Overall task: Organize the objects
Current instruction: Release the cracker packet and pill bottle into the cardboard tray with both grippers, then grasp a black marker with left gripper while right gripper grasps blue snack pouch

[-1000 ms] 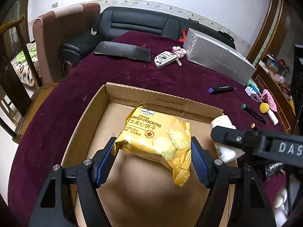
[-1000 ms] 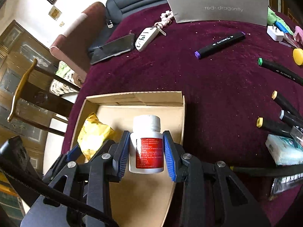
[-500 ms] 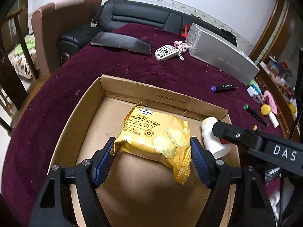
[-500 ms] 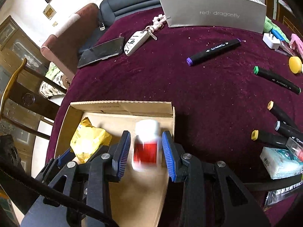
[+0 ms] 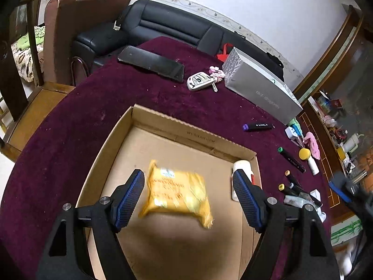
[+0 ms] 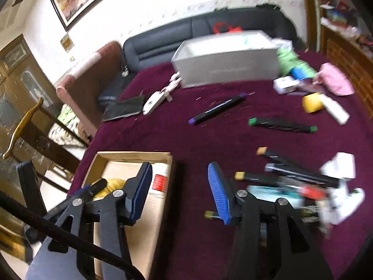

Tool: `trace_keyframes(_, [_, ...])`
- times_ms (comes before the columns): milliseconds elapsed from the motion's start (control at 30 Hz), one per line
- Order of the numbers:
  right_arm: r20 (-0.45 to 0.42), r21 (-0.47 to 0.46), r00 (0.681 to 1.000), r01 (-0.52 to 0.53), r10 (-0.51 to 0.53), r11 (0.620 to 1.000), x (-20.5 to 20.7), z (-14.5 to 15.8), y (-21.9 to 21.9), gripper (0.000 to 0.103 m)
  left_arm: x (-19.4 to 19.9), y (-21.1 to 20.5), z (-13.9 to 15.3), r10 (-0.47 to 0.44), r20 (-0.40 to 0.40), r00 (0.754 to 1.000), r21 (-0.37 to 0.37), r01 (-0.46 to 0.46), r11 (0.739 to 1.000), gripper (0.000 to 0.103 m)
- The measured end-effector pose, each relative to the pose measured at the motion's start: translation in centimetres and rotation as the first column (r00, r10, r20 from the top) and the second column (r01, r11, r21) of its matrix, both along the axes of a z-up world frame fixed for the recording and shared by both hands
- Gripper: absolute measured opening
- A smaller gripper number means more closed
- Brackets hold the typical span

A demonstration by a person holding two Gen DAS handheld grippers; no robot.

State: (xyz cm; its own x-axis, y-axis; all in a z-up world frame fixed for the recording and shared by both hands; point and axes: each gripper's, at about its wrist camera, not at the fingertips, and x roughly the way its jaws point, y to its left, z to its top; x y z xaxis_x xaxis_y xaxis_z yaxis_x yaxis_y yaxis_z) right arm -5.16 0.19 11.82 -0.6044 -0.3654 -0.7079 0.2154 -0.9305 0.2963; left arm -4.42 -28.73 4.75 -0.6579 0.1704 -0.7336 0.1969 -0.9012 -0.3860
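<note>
A shallow cardboard box [image 5: 163, 126] lies on the purple tablecloth. The yellow cracker packet [image 5: 177, 192] is inside it, blurred, below my open left gripper [image 5: 190, 194], whose pads stand apart from it. A white bottle with a red label [image 5: 241, 166] lies on its side in the box's right corner, partly behind my right finger. In the right wrist view the box [image 6: 130, 155] and bottle [image 6: 160, 182] show at lower left. My right gripper [image 6: 180, 192] is open and empty, over the box's right edge.
Several markers [image 6: 282, 124] and a purple-capped one [image 6: 216, 109], a tissue pack [image 6: 275, 192], a yellow ball [image 6: 312, 102], a grey carton [image 5: 261, 93], a car key [image 5: 200, 84] and a black phone [image 5: 151, 63] lie on the cloth. Sofa and chairs stand behind.
Both grippers have opened. The cracker packet dropped from the left gripper into the box; the bottle left the right gripper and lies in the box corner. The right gripper swung right and up.
</note>
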Motion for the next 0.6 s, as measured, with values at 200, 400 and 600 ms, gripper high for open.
trace_keyframes(200, [-0.049, 0.011, 0.997, 0.056, -0.056, 0.998, 3.7, 0.9, 5.1, 0.049, 0.9, 2.1, 2.3, -0.028, -0.028, 0.999, -0.033, 0.027, 0.999, 0.073])
trace_keyframes(400, [-0.150, 0.001, 0.973, 0.178, -0.176, 0.984, 7.0, 1.6, 11.8, 0.073, 3.5, 10.4, 5.0, -0.273, -0.111, 0.956, -0.130, 0.258, 0.957, 0.073])
trace_keyframes(600, [-0.016, -0.096, 0.954, 0.297, -0.300, 0.950, 6.7, -3.0, 17.9, 0.073, 3.8, 21.0, 2.8, -0.510, -0.069, 0.857, -0.407, 0.443, 0.799, 0.073])
